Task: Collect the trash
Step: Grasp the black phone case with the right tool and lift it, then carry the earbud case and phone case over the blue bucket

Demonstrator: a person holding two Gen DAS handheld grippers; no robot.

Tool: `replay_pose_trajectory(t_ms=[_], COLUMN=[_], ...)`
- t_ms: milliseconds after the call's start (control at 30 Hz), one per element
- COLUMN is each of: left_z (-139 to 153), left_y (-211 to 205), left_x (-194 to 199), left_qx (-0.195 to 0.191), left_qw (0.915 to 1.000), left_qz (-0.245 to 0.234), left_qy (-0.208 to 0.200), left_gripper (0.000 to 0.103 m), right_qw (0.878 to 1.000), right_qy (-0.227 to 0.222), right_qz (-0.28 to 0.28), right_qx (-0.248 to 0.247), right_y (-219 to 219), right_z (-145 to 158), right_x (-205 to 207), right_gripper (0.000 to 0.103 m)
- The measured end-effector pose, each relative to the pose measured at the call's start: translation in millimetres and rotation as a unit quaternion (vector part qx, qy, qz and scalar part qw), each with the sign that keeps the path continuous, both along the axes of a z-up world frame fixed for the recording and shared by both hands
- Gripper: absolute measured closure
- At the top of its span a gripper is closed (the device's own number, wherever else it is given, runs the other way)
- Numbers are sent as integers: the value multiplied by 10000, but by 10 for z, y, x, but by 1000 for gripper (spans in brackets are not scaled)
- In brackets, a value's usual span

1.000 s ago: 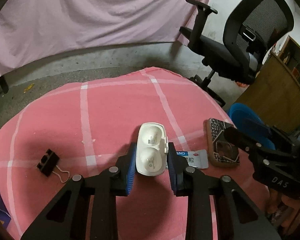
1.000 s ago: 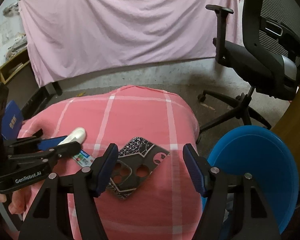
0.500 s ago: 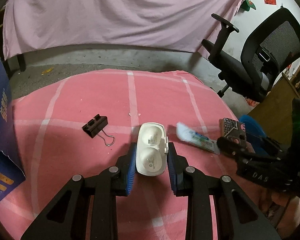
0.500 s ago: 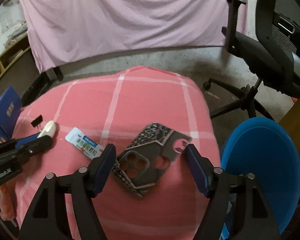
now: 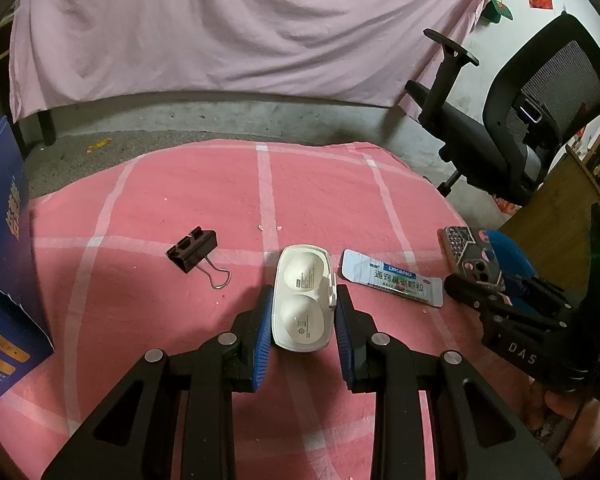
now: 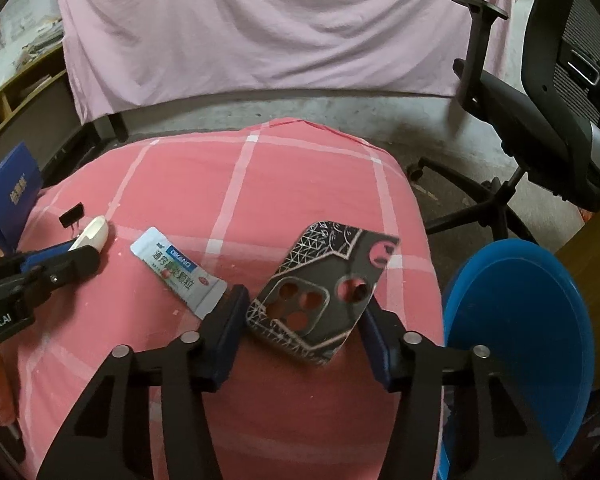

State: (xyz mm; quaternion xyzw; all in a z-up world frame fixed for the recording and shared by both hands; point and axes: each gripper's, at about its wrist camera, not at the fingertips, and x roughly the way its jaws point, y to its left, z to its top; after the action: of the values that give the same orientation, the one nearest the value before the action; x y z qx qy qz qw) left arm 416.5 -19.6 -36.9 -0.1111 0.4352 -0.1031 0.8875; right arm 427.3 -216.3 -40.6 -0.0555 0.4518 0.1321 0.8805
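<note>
My left gripper (image 5: 303,322), tilted downward, clamps the white plastic case (image 5: 304,298) mid-table. My right gripper (image 6: 302,334), also angled down, has just been closing around the phone case (image 6: 324,292) near the table's (image 6: 260,184) right edge; contact looks likely.

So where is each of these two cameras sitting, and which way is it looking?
Left wrist: on the left gripper, looking down its fingers at the white case it clamps; right gripper at right.
Right wrist: on the right gripper, jaws just closing around the phone case; left gripper at left, blue bin at right.
Both show: pink cloth, sachet, binder clip.
</note>
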Motion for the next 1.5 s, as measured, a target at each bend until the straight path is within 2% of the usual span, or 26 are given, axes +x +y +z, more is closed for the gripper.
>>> replay_pose_trajectory(t_ms=[67, 133, 200, 300, 467, 633, 833, 967, 1133, 1200, 1367, 1500], left_z=[3, 3, -2, -1, -2, 24, 199, 427, 792, 911, 1175, 1263], left_y=[-4, -1, 12, 18, 12, 33, -56, -212, -461, -597, -1060, -1487], left_x=[2, 0, 3, 0, -2, -19, -210, -415, -619, -670, -844, -896], left_qx=[3, 15, 9, 8, 6, -39, -73, -118, -413, -422, -400, -446], left_qw=[10000, 10000, 10000, 10000, 10000, 9999, 9979, 9912, 9775, 9723, 9562, 9466], left_qz=[21, 21, 12, 15, 31, 24, 54, 82, 94, 9, -315, -664], left_qy=[-13, -22, -27, -30, -49, -119, -635, -1316, -2065, -2297, -2883, -3123], left_gripper=[78, 78, 79, 78, 79, 79, 79, 79, 79, 78, 78, 78], right_qw=[10000, 10000, 9999, 9997, 9989, 9975, 9924, 9779, 9459, 9340, 9134, 9039], right_qy=[-6, -22, -43, -52, -136, -317, -916, -1745, -2999, -3345, -3967, -4213], right_qz=[-16, -27, 22, 77, 89, 163, 309, 416, 491, 446, 164, -110], right_qx=[47, 78, 164, 230, 436, 606, 759, 1071, 1139, 1177, 895, 735], right_y=[-4, -7, -4, 16, -22, -32, -47, -144, -409, -555, -877, -1137], right_z=[3, 13, 24, 35, 75, 140, 308, 524, 858, 975, 1159, 1197], right_x=[-9, -14, -25, -44, -74, -121, -280, -540, -942, -1084, -1333, -1455], right_gripper=[61, 70, 83, 88, 94, 94, 94, 94, 94, 94, 94, 94])
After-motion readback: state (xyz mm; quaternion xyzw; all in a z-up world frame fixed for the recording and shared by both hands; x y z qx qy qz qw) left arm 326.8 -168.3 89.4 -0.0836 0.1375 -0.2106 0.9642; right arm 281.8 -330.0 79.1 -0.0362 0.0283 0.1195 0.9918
